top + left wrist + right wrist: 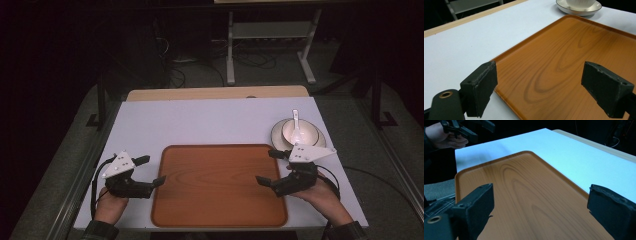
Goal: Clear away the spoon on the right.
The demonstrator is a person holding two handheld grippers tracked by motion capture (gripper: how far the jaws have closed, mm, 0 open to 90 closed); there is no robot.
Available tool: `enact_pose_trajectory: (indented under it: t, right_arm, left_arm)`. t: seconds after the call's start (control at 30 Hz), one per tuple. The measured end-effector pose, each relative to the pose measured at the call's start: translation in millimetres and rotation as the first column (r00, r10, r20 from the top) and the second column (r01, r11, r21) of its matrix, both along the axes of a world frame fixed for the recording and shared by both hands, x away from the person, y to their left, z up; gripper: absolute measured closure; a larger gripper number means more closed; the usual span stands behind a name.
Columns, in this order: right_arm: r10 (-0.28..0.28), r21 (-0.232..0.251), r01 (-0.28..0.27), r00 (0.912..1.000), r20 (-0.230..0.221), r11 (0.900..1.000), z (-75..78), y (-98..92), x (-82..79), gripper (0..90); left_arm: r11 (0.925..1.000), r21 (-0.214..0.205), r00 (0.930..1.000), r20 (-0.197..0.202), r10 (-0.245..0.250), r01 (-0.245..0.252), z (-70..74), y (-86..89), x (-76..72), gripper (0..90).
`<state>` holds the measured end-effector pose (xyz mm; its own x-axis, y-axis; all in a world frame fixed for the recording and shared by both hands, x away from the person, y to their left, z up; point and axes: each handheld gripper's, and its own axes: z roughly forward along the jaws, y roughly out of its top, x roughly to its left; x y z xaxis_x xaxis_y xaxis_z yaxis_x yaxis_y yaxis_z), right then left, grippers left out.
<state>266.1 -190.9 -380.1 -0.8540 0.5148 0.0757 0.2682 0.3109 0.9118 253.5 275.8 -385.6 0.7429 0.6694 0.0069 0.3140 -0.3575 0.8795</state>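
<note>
Where grippers flank, wood-grain tray [220, 187], bare

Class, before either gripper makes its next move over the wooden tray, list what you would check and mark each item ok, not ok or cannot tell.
1. Left gripper jaws open, nothing between them: ok.
2. Right gripper jaws open, nothing between them: ok.
3. Tray lies flat on the table with nothing on it: ok.
4. Bowl sits upright on its saucer, off the tray near its far right corner: ok.
5. Spoon rests in the bowl: ok.
6. Whether the bowl holds anything else: cannot tell.
</note>
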Motion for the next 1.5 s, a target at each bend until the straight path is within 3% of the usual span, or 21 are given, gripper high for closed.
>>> enact_pose_trajectory:
  t: [0.5, 1.23, 1.5]
  right_arm:
    - [-0.022, -0.001, 0.022, 0.9997, 0.002, 0.9997, 2.8, -3.9, 5.7, 6.5]
    - [-0.067, -0.006, 0.067, 0.9977, 0.011, 0.9977, 8.6, -15.7, 29.3, 6.6]
    - [-0.099, 0.015, 0.099, 0.995, 0.012, 0.995, 14.1, -23.3, 41.6, 6.6]
  left_arm:
    - [1.0, -0.002, 1.0, -0.007, 0.001, -0.001, -1.9, 1.4, 1.7, 12.9]
    - [1.0, 0.002, 0.9999, -0.015, 0.007, -0.007, -3.6, 0.4, 1.9, 12.9]
    - [0.9999, 0.013, 0.9999, -0.01, -0.007, 0.007, -3.3, -3.2, 0.7, 12.9]
